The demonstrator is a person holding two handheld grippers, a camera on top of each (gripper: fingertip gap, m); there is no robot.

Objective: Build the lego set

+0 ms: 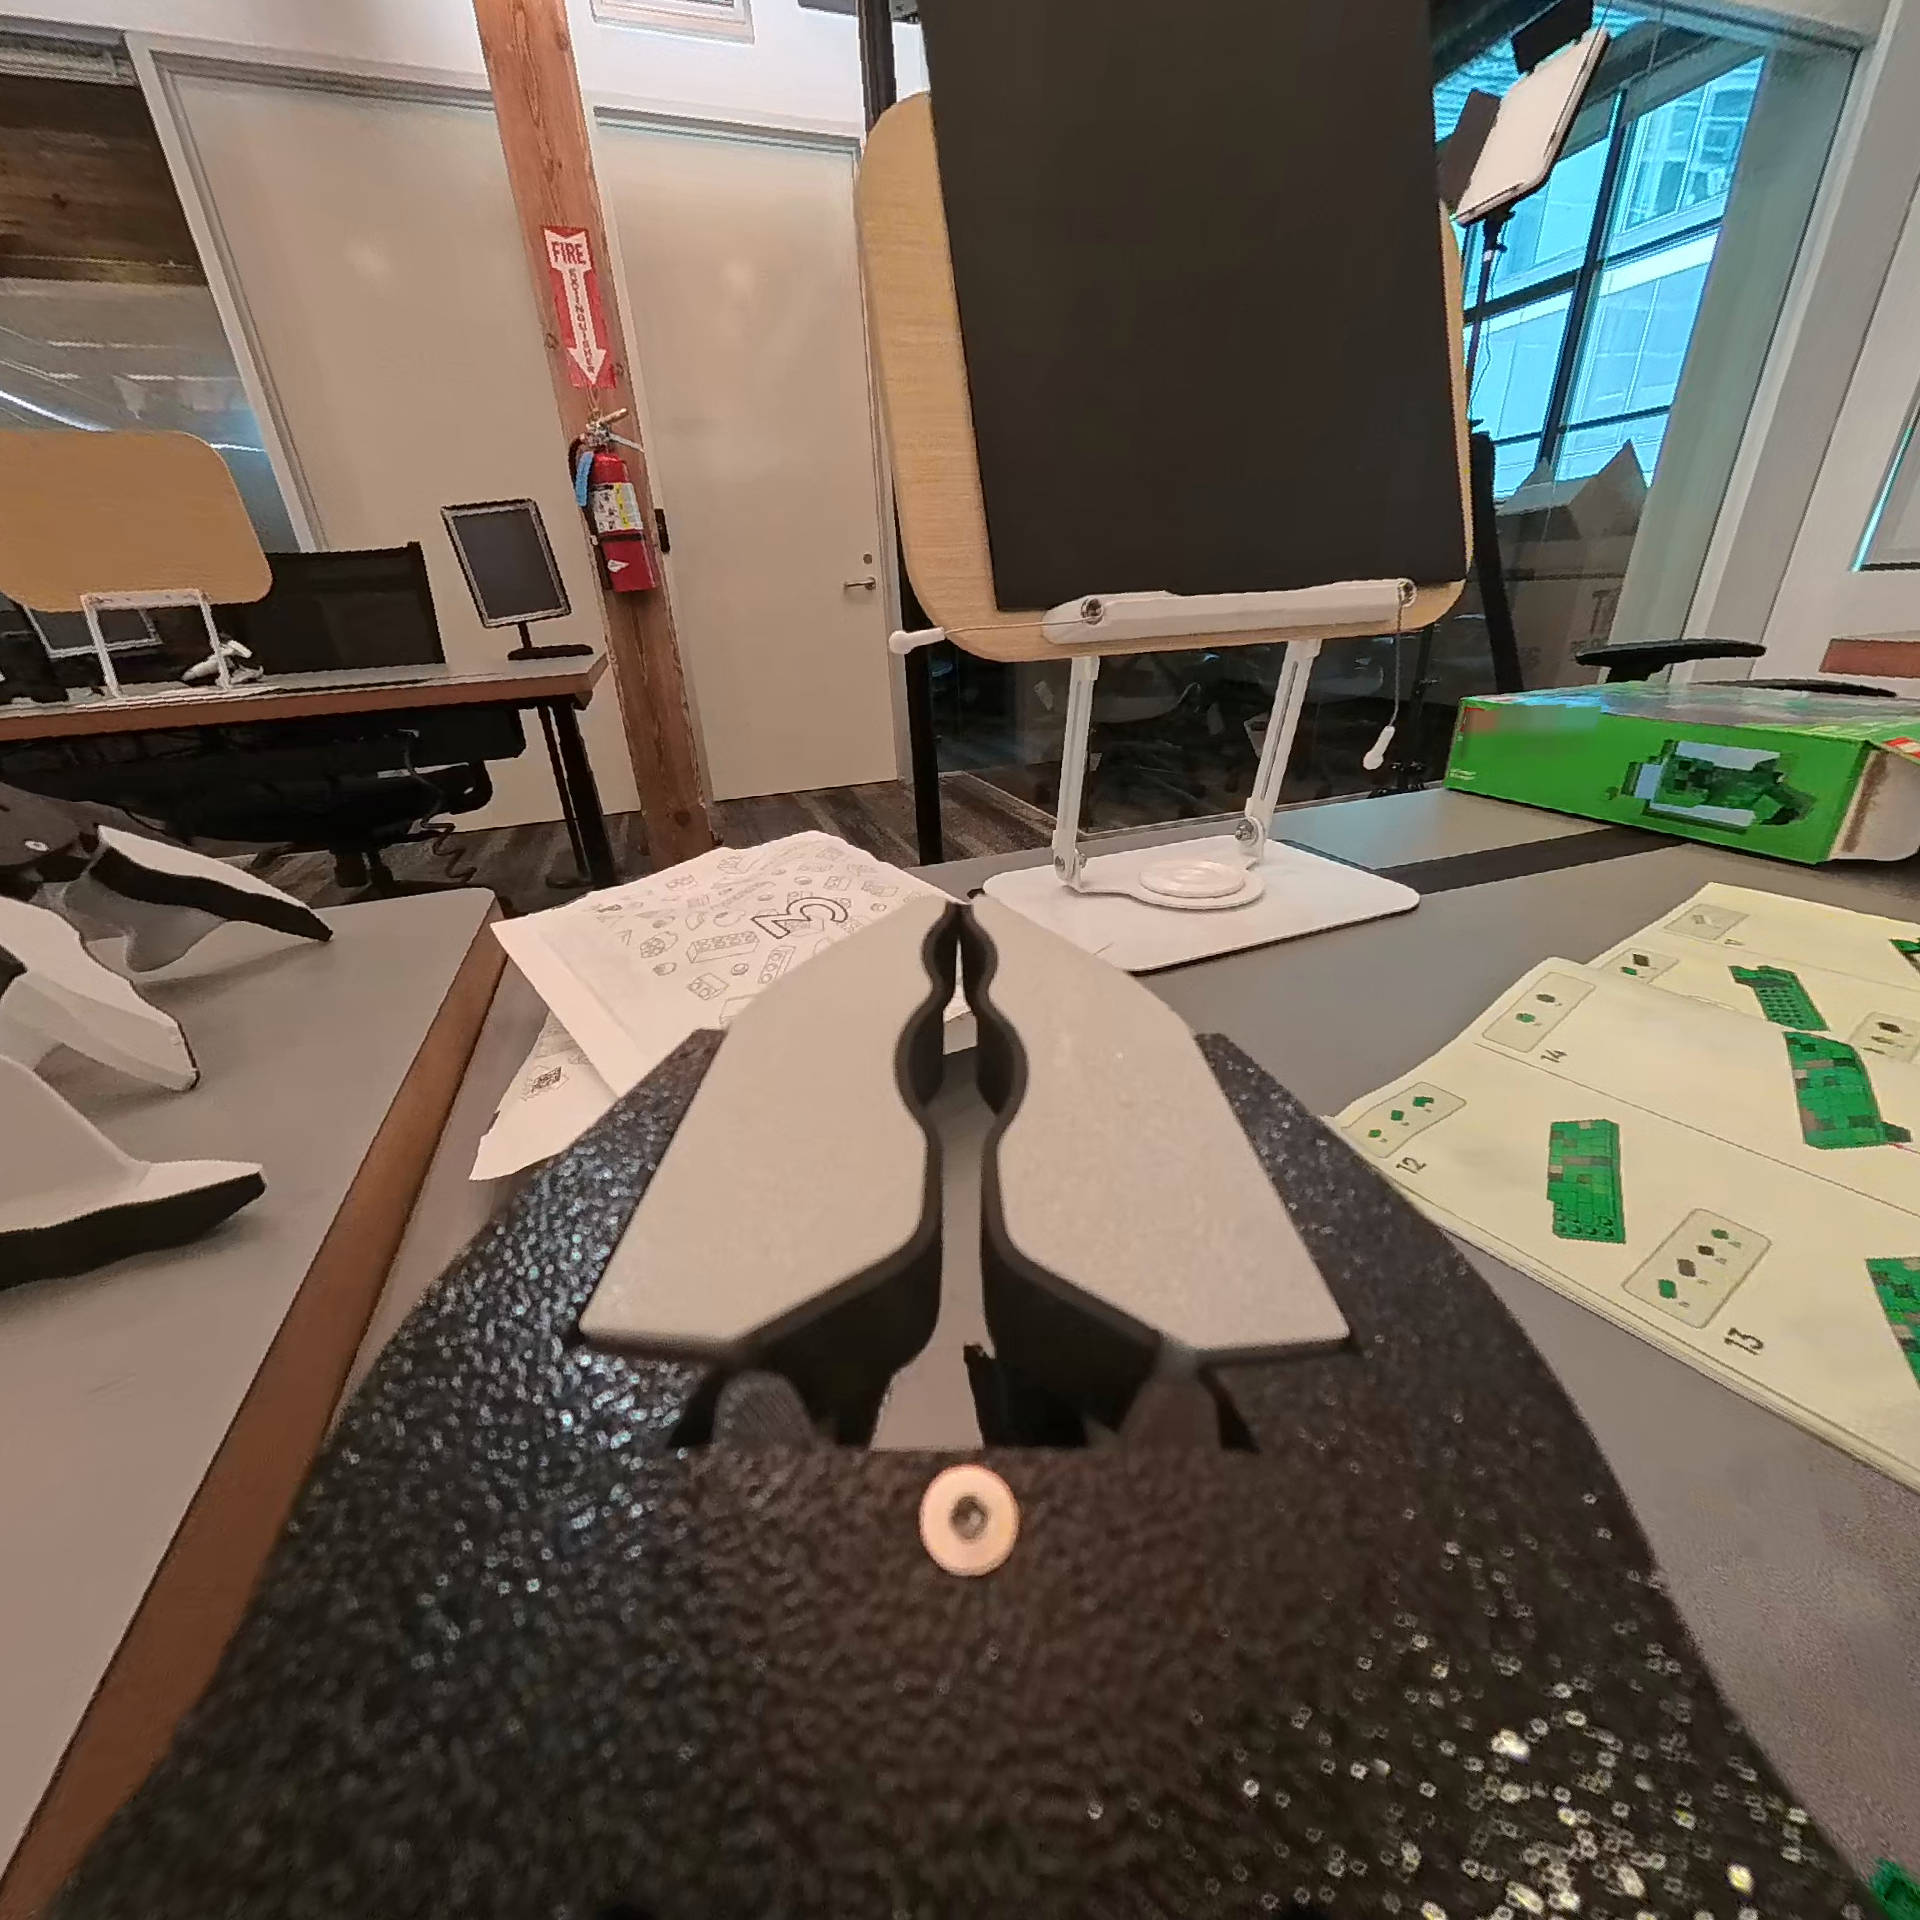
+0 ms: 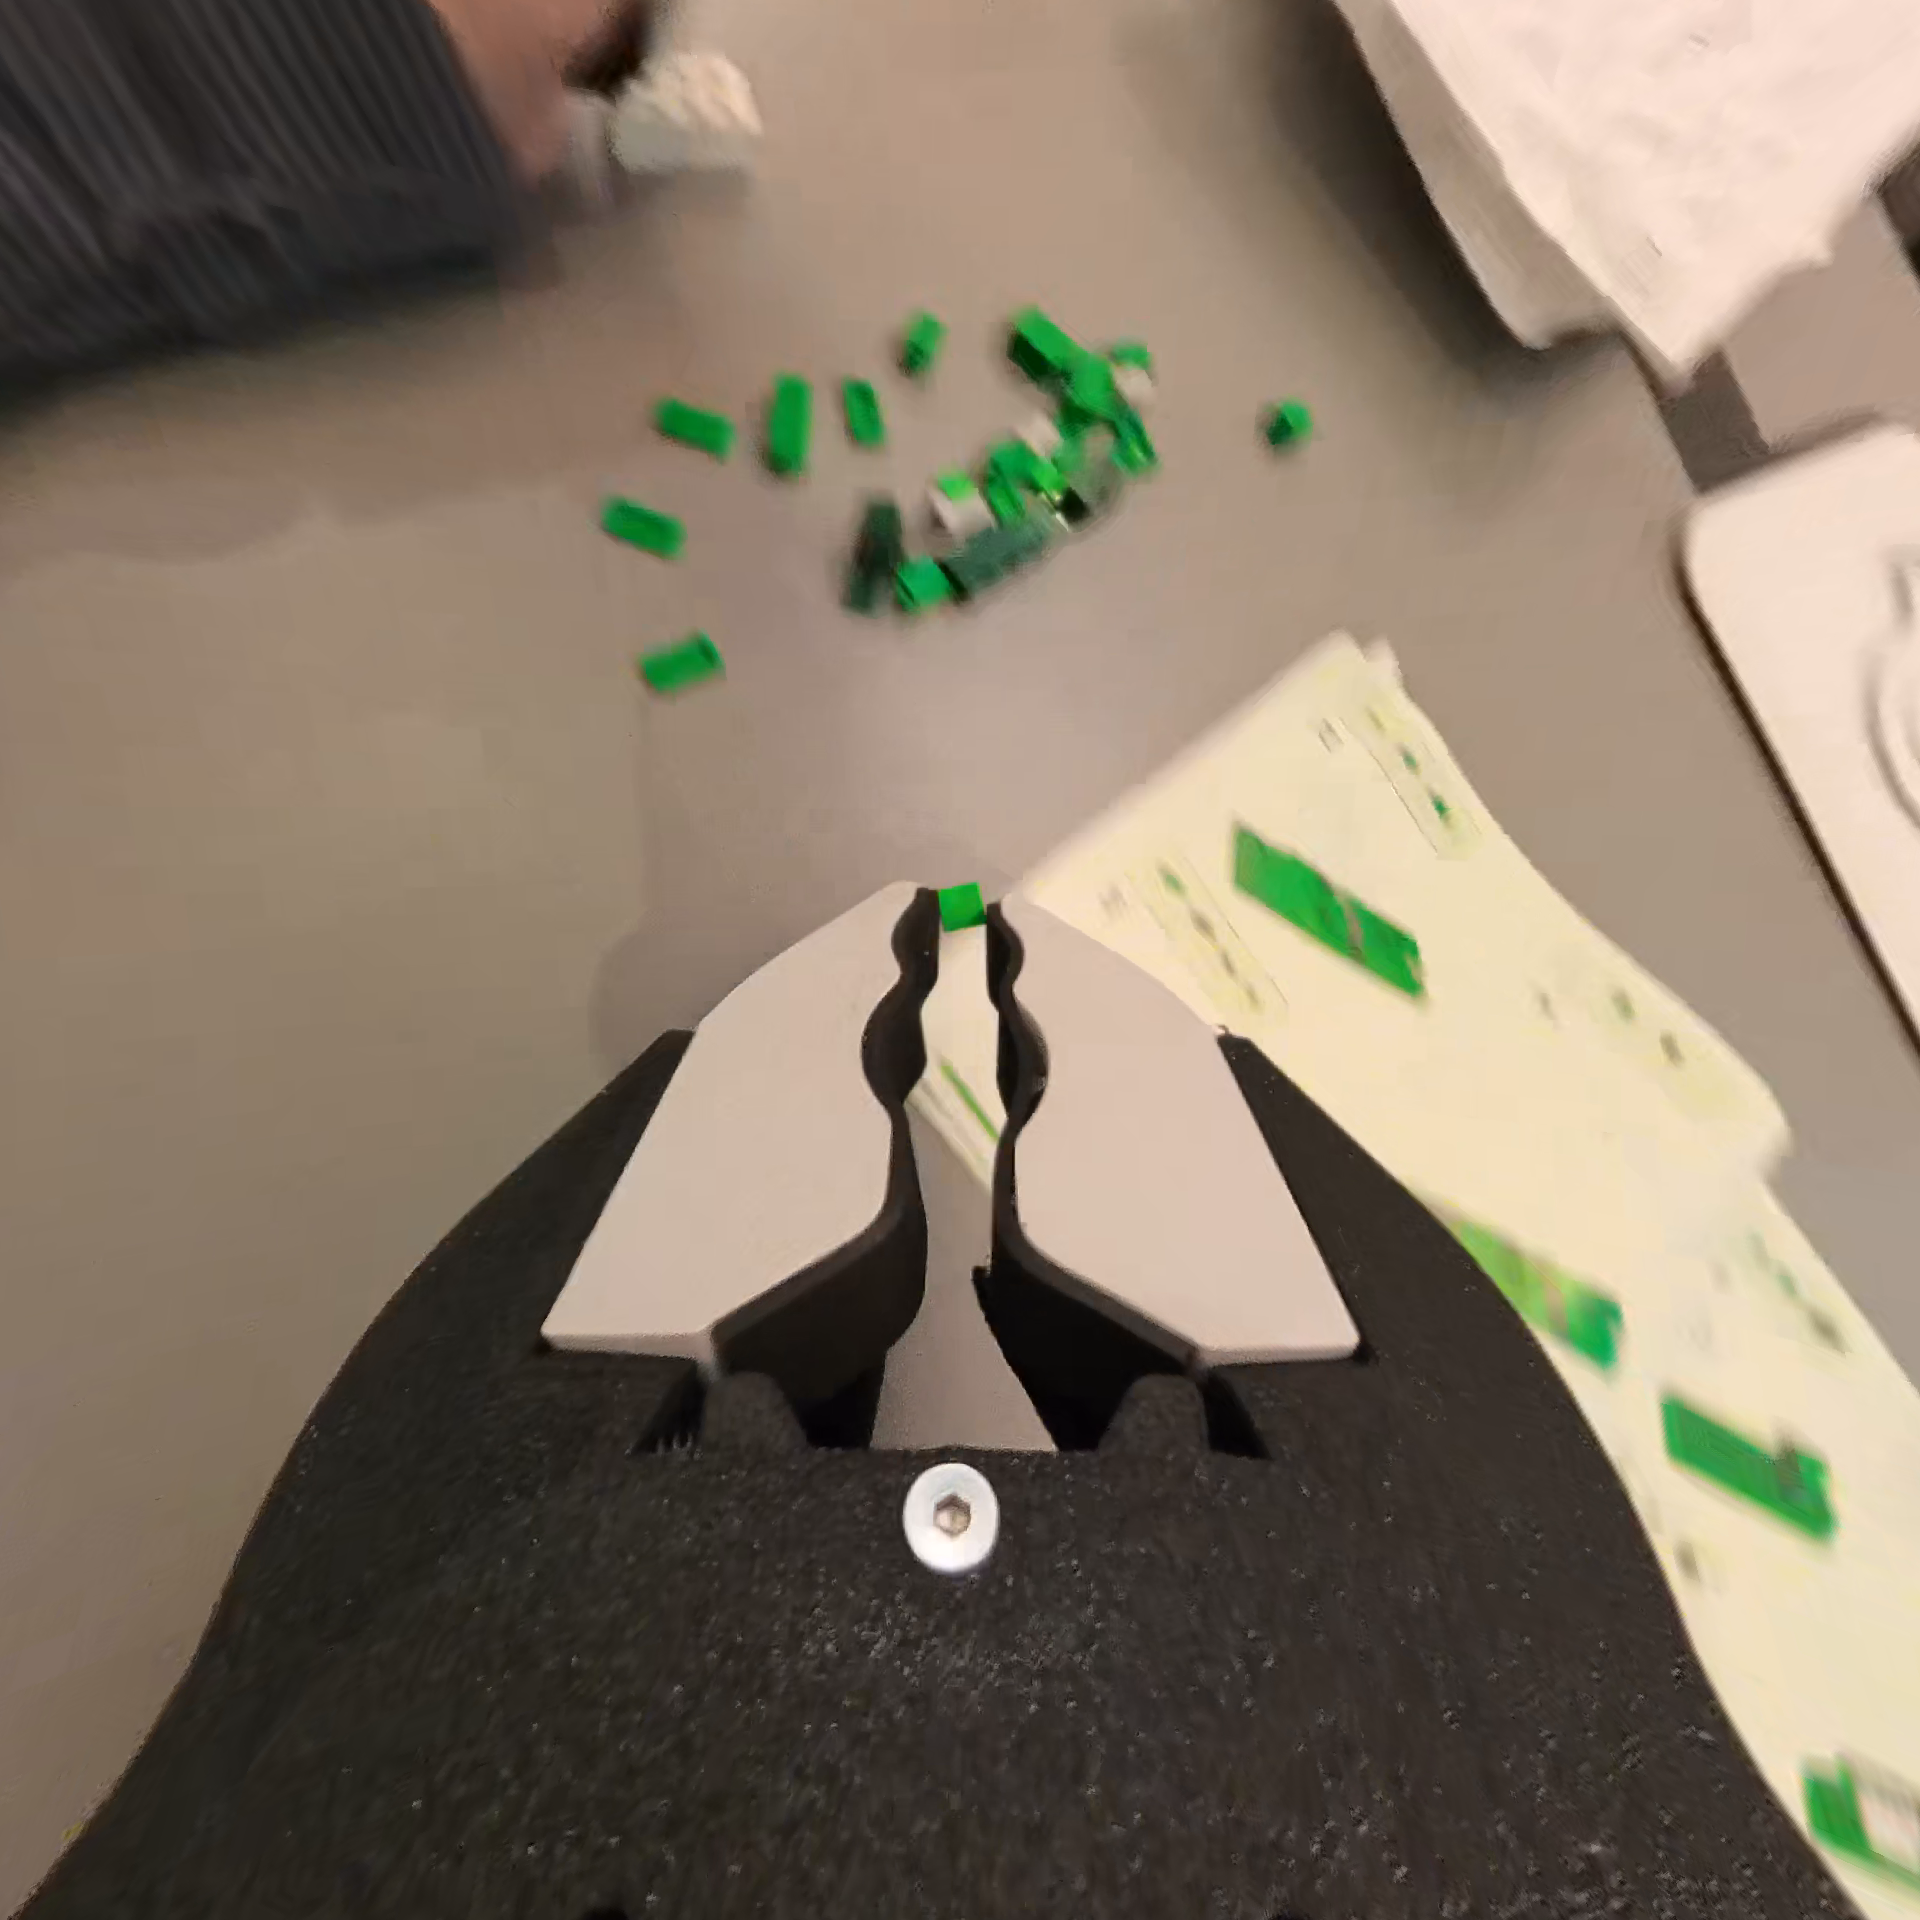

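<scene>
Green brick [image 2: 959, 905] pinched at my right hand-held gripper [image 2: 961, 912] tips, above the grey bench [image 2: 312, 831], loose green bricks [image 2: 935, 468] ahead. My left hand-held gripper [image 1: 961, 914] tips touch, empty, near instruction booklet [image 1: 1662, 1143].

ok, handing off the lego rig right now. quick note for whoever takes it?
Left gripper: shut, empty, held above the table.
Right gripper: shut on a small green brick at its fingertips, off the table.
Loose green bricks lie scattered ahead of the right gripper; instruction booklet lies open to its right; green box sits at the back.
Done: one brick picked. No finished model in view.
Left: place that brick, then build on per the booklet.
</scene>
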